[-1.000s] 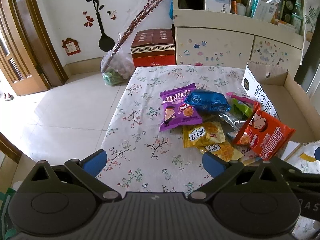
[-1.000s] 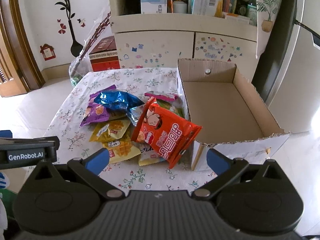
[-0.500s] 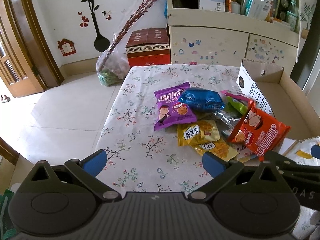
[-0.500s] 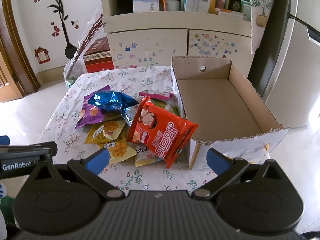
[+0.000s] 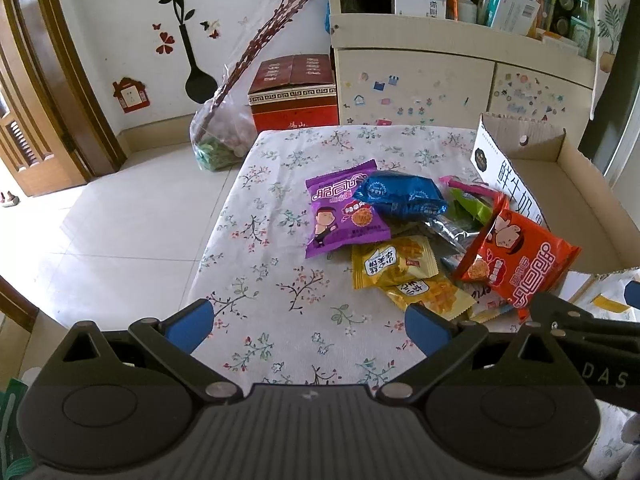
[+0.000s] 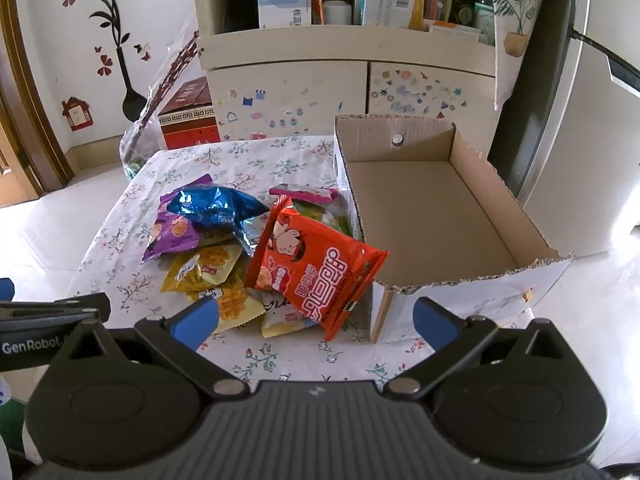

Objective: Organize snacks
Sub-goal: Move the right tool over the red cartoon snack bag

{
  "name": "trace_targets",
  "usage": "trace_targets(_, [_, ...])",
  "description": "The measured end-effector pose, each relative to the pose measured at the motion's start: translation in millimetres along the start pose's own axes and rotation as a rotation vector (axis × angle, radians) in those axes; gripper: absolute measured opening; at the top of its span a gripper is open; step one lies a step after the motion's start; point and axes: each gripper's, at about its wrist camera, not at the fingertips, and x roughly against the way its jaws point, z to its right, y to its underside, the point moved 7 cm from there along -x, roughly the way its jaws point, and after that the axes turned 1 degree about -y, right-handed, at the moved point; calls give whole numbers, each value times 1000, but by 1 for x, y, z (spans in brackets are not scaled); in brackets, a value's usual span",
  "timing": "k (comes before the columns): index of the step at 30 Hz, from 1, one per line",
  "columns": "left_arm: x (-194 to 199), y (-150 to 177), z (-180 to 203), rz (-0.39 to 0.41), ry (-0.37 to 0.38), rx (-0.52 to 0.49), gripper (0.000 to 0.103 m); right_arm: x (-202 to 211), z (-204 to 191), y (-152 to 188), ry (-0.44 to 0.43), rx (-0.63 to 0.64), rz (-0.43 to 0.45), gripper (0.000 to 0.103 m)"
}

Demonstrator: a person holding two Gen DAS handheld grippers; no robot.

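Left gripper (image 5: 307, 322): jaws spread wide, blue fingertip pads well apart, nothing between them; held above the near edge of the table, short of the snack pile, touching nothing.
Right gripper (image 6: 316, 318): jaws likewise spread wide and holding nothing; it hangs above the table's near edge, in front of the cardboard box's near-left corner, apart from every packet.
Cardboard box (image 6: 436, 216): open-topped and bare inside, on the right part of the table; taken here as the landmark.
Table (image 5: 280, 216): covered with a white floral cloth.
Red packet (image 6: 316, 268): leaning tilted against the box's left wall near its front corner, on top of other packets.
Blue packet (image 6: 214, 206): left of the box, lying across the purple one.
Purple packet (image 5: 344, 210): farthest left of the box, flat on the cloth.
Yellow packets (image 5: 394, 262): two, overlapping, left of the box on the near side of the pile, partly under the red packet.
Pink-edged packet (image 6: 302, 192): just beside the box's left wall, toward its far end.
Green packet (image 5: 470, 204): beside the box's left wall, half buried under the others.
Cabinet (image 6: 352, 80): behind the box, stickers on its doors.
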Motion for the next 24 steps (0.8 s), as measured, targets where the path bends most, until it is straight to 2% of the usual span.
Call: trace_targets(24, [2,-2,-1,11,-20,-8,103,-1,-1,-1,20,12,17,103])
